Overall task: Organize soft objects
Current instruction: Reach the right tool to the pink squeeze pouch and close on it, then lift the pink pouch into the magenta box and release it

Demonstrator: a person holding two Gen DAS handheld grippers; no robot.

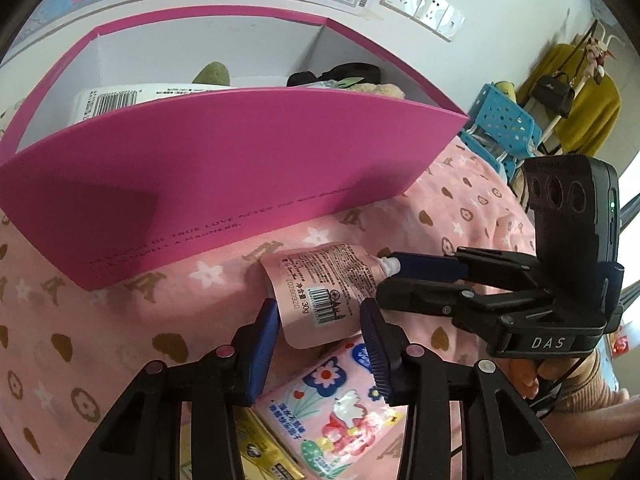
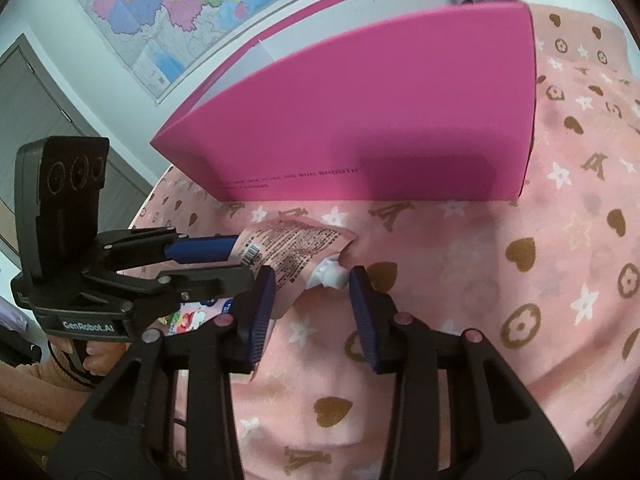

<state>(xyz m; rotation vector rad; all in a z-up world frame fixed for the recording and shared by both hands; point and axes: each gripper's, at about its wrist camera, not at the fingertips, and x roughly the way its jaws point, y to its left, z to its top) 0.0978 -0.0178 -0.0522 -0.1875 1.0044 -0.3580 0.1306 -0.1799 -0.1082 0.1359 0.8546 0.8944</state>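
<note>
A small pink spouted pouch (image 1: 320, 284) lies on the pink patterned blanket (image 1: 100, 340) just in front of the tall pink box (image 1: 240, 168). My left gripper (image 1: 319, 306) is shut on the pouch's bottom end, one pad on each side edge; in the right wrist view the left gripper (image 2: 242, 261) comes in from the left. My right gripper (image 2: 312, 276) straddles the white cap (image 2: 330, 276), which sits close to the right finger with a gap to the left pad, so it is open. The right gripper (image 1: 387, 276) enters from the right in the left wrist view.
Inside the box lie a white barcoded pack (image 1: 108, 100), an olive plush (image 1: 212, 74) and a black item (image 1: 340, 74). A floral tissue pack (image 1: 340, 392) and a yellow pack (image 1: 264, 452) lie under my left gripper. A blue basket (image 1: 500, 124) stands beyond the blanket.
</note>
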